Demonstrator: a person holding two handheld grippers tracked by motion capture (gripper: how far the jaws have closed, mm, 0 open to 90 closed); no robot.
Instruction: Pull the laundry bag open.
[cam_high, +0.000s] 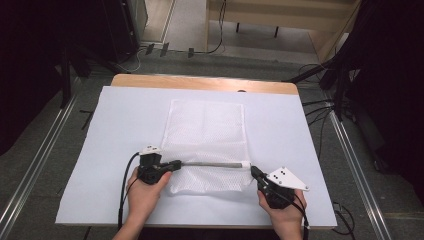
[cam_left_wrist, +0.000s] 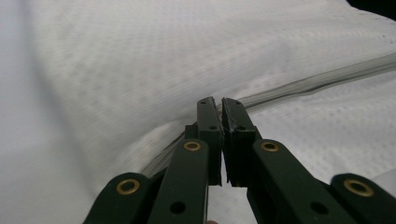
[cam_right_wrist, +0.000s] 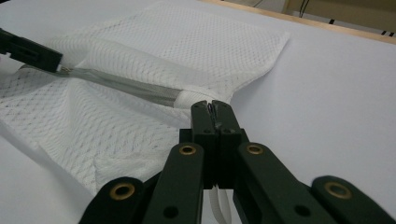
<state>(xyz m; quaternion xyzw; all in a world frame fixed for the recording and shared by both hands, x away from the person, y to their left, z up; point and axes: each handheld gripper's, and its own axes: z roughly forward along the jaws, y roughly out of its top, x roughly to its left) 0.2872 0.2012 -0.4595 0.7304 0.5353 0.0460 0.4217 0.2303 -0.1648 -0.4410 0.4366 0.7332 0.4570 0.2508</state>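
Note:
A white mesh bag (cam_high: 205, 130) lies flat in the middle of the white-covered table. Across its near part a grey zipper (cam_high: 212, 164) is stretched taut and lifted slightly. At the zipper's left end my left gripper (cam_high: 176, 164) is shut on it. In the left gripper view the jaws (cam_left_wrist: 217, 105) pinch the zipper (cam_left_wrist: 327, 79) where it meets the mesh (cam_left_wrist: 140, 60). My right gripper (cam_high: 254, 171) is shut on the white right end of the zipper. The right gripper view has its own tips (cam_right_wrist: 212, 106), the zipper (cam_right_wrist: 126, 84) and the left gripper (cam_right_wrist: 28, 51).
A white sheet (cam_high: 300, 125) covers the table, with the wooden edge (cam_high: 200, 82) bare at the back. Cables (cam_high: 320, 107) and dark equipment stand off the right side, and metal rails (cam_high: 35, 160) run along the floor on both sides.

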